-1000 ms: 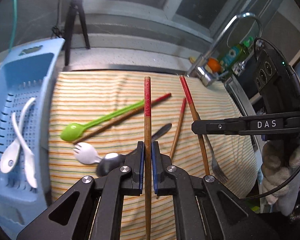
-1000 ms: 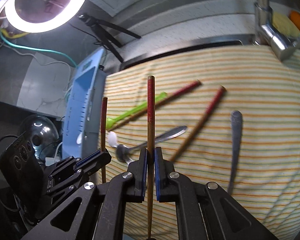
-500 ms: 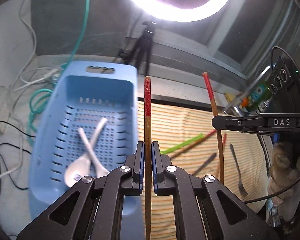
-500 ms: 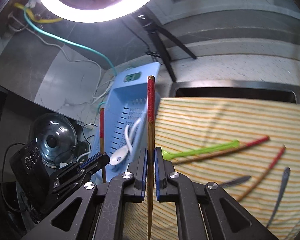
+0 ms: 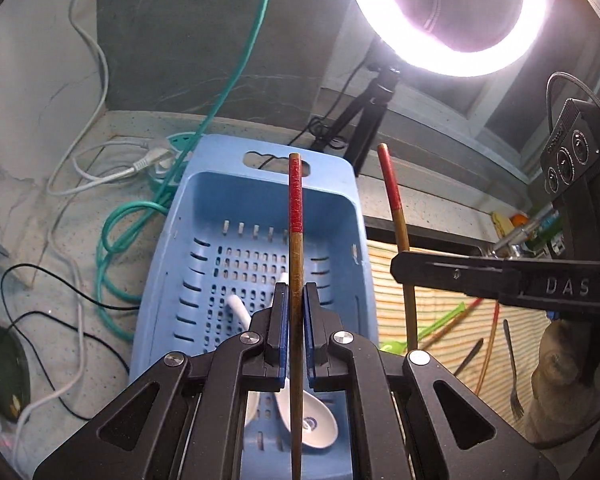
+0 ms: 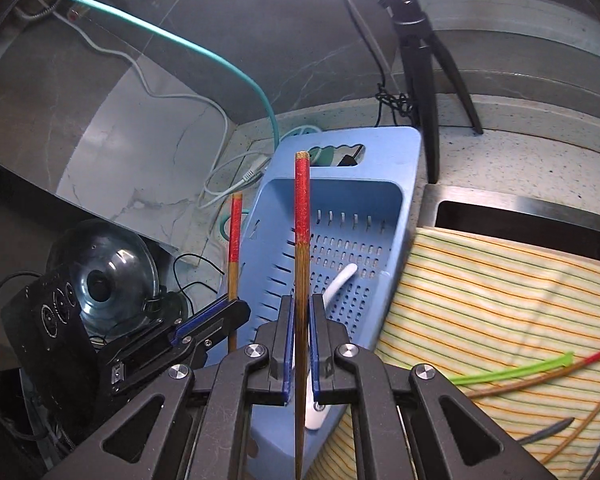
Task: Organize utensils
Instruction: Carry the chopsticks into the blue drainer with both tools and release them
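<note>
My left gripper (image 5: pixel 295 296) is shut on a red-tipped wooden chopstick (image 5: pixel 295 208), held upright above the blue perforated basket (image 5: pixel 332 208). My right gripper (image 6: pixel 300 308) is shut on a second red-tipped chopstick (image 6: pixel 302 200), also over the basket (image 6: pixel 392 160). Each gripper shows in the other's view: the right one (image 5: pixel 404 268) with its chopstick (image 5: pixel 392 192), the left one (image 6: pixel 224 312) with its chopstick (image 6: pixel 235 232). Two white spoons (image 5: pixel 316 424) lie in the basket. On the striped cloth (image 6: pixel 480 280) lie a green spoon (image 6: pixel 512 372), more chopsticks (image 6: pixel 540 376) and a fork (image 5: pixel 512 368).
A ring light on a black tripod (image 6: pixel 416 60) stands behind the basket. Green and white cables (image 5: pixel 112 232) lie on the counter to the left. A glass lid (image 6: pixel 104 276) sits at far left. The sink edge (image 6: pixel 520 200) runs behind the cloth.
Both grippers have swung left from over the striped cloth to over the blue basket, each still holding its chopstick. The basket now fills the middle of both views.
</note>
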`<state>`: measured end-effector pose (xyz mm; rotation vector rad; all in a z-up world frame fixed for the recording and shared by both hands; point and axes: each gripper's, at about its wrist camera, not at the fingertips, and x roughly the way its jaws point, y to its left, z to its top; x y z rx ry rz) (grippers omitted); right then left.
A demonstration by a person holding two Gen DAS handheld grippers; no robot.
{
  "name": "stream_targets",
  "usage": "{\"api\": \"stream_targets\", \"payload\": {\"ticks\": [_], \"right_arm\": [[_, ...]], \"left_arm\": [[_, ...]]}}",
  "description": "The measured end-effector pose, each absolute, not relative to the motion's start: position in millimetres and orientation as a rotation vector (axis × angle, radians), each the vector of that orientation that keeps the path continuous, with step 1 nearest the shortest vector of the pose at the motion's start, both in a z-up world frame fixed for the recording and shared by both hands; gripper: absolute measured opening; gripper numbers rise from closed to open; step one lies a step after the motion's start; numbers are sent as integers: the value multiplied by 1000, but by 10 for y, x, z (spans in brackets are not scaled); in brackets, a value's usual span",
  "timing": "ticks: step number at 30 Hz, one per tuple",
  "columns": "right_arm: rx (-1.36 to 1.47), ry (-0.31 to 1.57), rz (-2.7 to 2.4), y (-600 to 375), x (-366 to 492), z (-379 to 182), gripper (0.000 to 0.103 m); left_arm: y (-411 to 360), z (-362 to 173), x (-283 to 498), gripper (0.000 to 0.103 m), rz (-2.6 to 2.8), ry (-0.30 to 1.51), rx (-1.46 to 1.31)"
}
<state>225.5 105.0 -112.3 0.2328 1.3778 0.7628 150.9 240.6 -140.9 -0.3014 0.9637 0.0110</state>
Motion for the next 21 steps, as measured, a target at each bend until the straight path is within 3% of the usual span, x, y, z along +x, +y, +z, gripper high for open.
{"api": "stream_targets", "payload": {"ticks": [13, 16, 21], "right_arm": [[158, 1418, 723, 1345, 2363, -1430, 9], [135, 1401, 718, 1363, 2357, -1400, 9], [121, 1387, 725, 1324, 2351, -1338, 9]], "left_arm": [[2667, -1638, 1762, 6, 54, 1019, -322], [2670, -1638, 1762, 18, 61, 1026, -312], [2661, -1590, 1737, 19, 63, 1018, -298]]}}
